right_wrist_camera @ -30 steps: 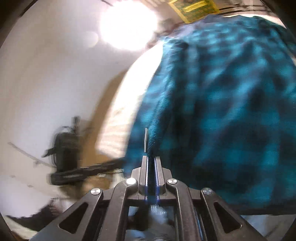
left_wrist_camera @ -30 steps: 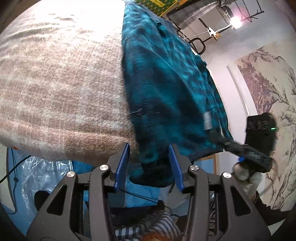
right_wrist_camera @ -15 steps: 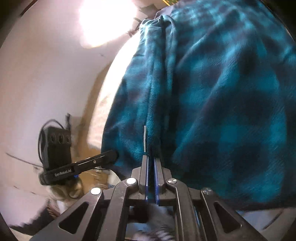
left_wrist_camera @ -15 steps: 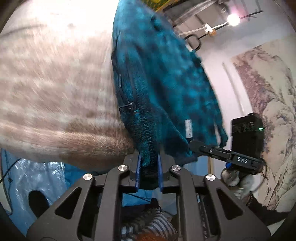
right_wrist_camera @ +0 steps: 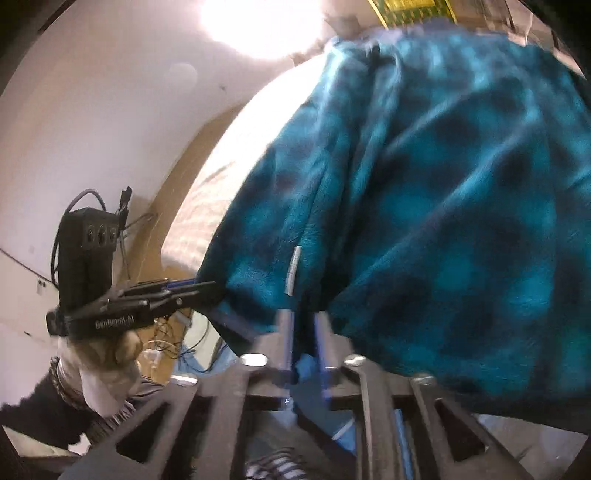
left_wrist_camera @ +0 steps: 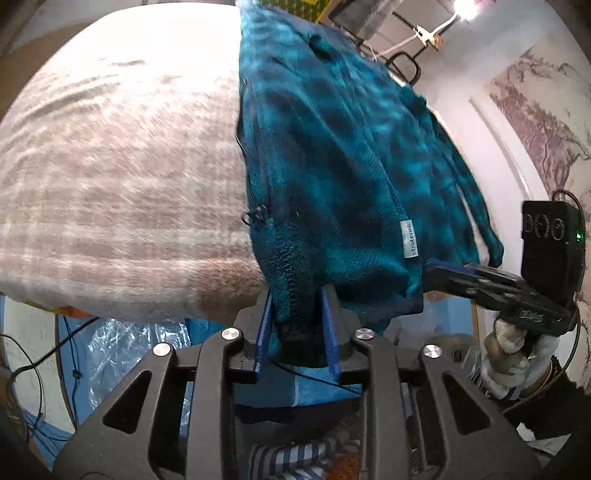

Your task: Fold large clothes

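- Teal fleece [left_wrist_camera: 343,177] fills the space ahead of both grippers; its hem sits between the blue fingers [left_wrist_camera: 266,325] of the left gripper [left_wrist_camera: 297,325], so no free gap there.
- Right gripper [right_wrist_camera: 301,332]: jaws slightly apart, hem fold in the gap, fleece blocks fwd and right.
- Plaid blanket [left_wrist_camera: 118,192] walls off left side.
- Open room: below blanket edge, w/ cables [left_wrist_camera: 22,369] and plastic sheet [left_wrist_camera: 122,354] in it.

A: How was the light?
B: A lamp [right_wrist_camera: 258,22] blew out to white glare at the top of the right view; a smaller bulb [left_wrist_camera: 466,5] flared in the left.
A: Sharpness?
B: Motion blur smeared the fleece [right_wrist_camera: 443,206] and blanket [left_wrist_camera: 118,177]. Fisheye bent the edges; corners went black.
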{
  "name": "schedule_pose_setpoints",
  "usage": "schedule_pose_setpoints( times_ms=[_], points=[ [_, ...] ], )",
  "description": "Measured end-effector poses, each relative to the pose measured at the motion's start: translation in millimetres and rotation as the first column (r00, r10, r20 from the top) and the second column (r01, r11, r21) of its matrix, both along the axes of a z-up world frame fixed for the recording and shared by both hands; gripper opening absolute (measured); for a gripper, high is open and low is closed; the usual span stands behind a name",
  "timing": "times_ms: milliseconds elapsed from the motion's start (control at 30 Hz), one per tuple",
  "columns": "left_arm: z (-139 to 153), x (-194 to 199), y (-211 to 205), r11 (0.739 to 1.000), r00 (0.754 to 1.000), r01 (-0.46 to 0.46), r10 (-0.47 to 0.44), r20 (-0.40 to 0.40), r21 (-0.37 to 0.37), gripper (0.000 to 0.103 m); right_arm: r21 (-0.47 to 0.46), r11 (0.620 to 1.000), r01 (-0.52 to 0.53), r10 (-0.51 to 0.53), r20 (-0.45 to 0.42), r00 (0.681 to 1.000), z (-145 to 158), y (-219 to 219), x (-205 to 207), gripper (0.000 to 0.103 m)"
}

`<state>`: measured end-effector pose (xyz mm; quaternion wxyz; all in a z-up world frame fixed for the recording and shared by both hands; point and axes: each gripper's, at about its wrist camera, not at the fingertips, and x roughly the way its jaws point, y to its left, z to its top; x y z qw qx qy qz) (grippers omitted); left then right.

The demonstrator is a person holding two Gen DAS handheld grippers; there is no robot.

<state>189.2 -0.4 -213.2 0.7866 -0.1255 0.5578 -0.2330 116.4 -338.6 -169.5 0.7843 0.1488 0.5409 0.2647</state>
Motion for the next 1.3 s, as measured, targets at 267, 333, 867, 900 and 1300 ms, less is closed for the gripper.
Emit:
schedule_pose_setpoints(
  times_ms=[267,333,867,900,1300],
  points=[
    [26.0,-3.5,15.5,0.997,0.995,-0.057,0.06,0.08,-0.042,0.049,-0.176,0.906,0.384,-0.348,0.205,0.915,45.4,-125.7,-38.1,0.063],
    [20.6,0.9,19.1,0.995,0.994,-0.084,0.087,0.064,-0.049,0.049,-0.212,0.865,0.455,-0.421,0.188,0.887,39.4,-156.8,-45.7,0.064],
    [-3.5,3.8,-75.3,0.995,0.99,0.082,-0.088,0.106,0.063,0.049,-0.102,0.902,0.419,-0.415,0.064,0.908,14.0,-212.5,-51.4,0.002],
    [-7.2,3.3,-82.2,0.991,0.988,0.098,-0.108,0.108,0.095,0.049,-0.122,0.898,0.423,-0.421,0.045,0.906,6.6,-210.7,-49.1,0.002],
    [42.3,-8.2,-116.7,0.99,0.969,0.135,-0.139,0.206,0.031,0.049,-0.116,0.867,0.484,-0.45,0.232,0.862,52.6,-259.5,-73.1,0.055]
  ],
)
